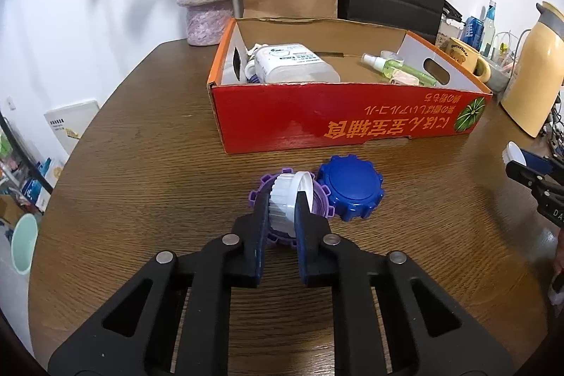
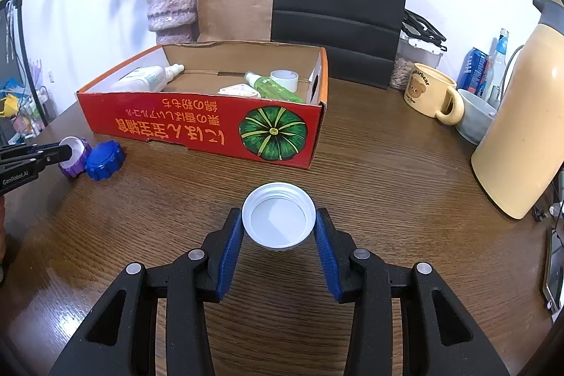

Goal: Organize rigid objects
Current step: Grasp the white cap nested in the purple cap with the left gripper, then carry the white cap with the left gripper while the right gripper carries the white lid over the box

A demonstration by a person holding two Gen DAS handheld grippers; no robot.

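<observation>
A white ribbed cap is held tight between the fingers of the left gripper, which are pressed in as far as they go. The cap is tilted on its side, and a purple toothed lid lies on the brown bench right under it. A blue toothed lid is seen just to the right of the fingertips, touching the purple one.

A white round lid is gripped by its rim between the blue fingers of the right gripper. They are only partly open, and the lid's hollow side is turned up toward the camera.

A red cardboard box with a green pumpkin picture stands on the bench beyond both pairs of fingers. A white bottle, a green spray bottle and a white ring are seen inside it. A cream jug and a bear mug stand far to the right of the right fingers.
</observation>
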